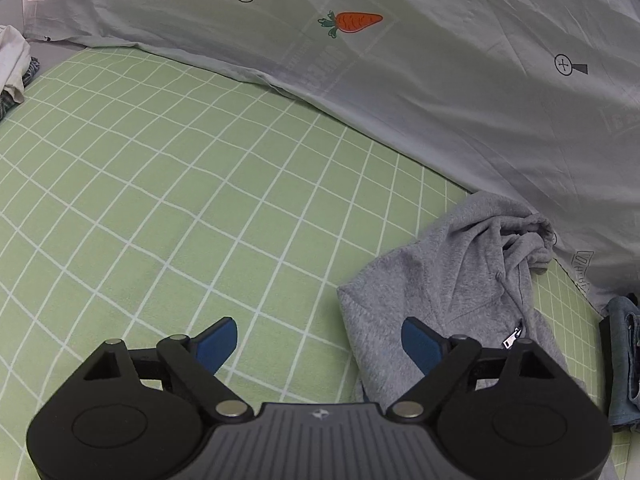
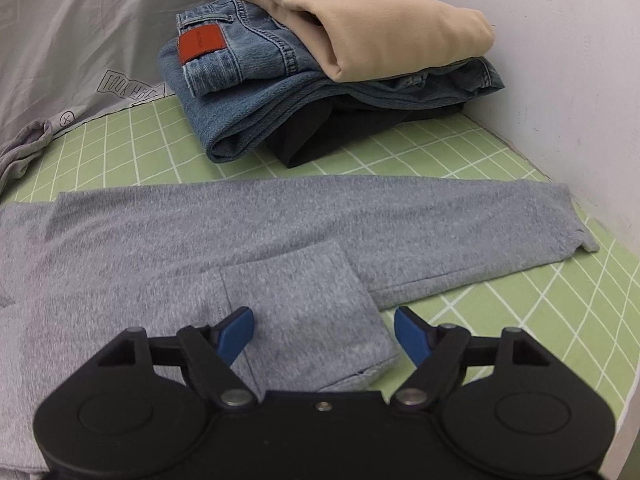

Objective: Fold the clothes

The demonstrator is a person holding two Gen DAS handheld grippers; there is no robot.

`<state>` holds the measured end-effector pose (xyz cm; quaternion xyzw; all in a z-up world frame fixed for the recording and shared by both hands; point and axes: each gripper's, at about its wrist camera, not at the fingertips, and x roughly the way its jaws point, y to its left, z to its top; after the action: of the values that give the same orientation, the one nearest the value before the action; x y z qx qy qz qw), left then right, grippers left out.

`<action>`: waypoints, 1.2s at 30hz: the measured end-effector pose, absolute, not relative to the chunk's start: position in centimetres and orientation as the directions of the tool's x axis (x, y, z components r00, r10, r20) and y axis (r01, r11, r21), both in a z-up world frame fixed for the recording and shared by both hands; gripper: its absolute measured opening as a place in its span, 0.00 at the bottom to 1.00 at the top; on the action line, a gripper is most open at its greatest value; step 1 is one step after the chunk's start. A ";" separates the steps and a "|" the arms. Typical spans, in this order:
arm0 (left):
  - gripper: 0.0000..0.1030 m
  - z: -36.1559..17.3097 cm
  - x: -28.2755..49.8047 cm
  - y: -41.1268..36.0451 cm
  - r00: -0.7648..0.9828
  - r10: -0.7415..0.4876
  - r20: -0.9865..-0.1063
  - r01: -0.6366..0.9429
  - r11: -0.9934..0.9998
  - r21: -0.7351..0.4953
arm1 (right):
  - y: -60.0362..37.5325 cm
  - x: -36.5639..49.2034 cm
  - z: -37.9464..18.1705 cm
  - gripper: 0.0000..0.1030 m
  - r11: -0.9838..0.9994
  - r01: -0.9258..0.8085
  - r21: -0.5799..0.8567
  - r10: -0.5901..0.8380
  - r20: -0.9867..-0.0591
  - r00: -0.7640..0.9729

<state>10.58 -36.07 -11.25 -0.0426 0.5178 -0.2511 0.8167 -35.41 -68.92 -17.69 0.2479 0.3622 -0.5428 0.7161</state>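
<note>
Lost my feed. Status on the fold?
Left gripper open, empty. Right gripper open over folded sleeve. Grey hoodie flat, half folded. Folded stack behind, clear.

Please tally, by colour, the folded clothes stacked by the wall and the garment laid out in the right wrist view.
Beige: 1, top
Blue: 1, jeans
Black: 1, garment
Grey: 1, hoodie
Total: 4
</note>
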 end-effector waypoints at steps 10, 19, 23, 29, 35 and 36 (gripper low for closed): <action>0.26 -14.4 11.9 -40.7 0.253 -0.472 -0.845 0.371 0.854 -0.366 | -70.3 -37.2 -18.0 0.75 0.231 0.968 0.099 -0.556 -0.803 0.215; 0.05 -12.4 12.2 -42.5 0.334 -0.477 -0.813 0.467 0.833 -0.297 | -70.3 -36.5 -16.8 0.16 0.351 0.933 0.078 -0.565 -0.777 0.277; 0.05 -12.3 13.6 -42.9 0.379 -0.450 -0.809 0.482 0.842 -0.242 | -69.6 -35.6 -15.8 0.16 0.413 0.908 0.068 -0.571 -0.758 0.316; 0.05 -13.5 15.3 -42.2 0.344 -0.415 -0.842 0.435 0.865 -0.249 | -68.8 -33.3 -13.8 0.17 0.485 0.875 0.022 -0.570 -0.750 0.335; 0.69 -10.4 13.2 -41.9 0.411 -0.454 -0.791 0.492 0.841 -0.227 | -68.8 -32.8 -13.8 0.33 0.507 0.861 -0.054 -0.605 -0.733 0.310; 0.86 -9.9 12.8 -41.8 0.428 -0.452 -0.783 0.492 0.843 -0.218 | -68.8 -33.0 -14.0 0.37 0.490 0.871 -0.042 -0.607 -0.734 0.306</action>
<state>12.80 -41.83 -9.86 0.0220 0.4561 -0.2794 0.8447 -33.03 -68.82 -14.02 0.1854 0.3557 -0.4696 0.7865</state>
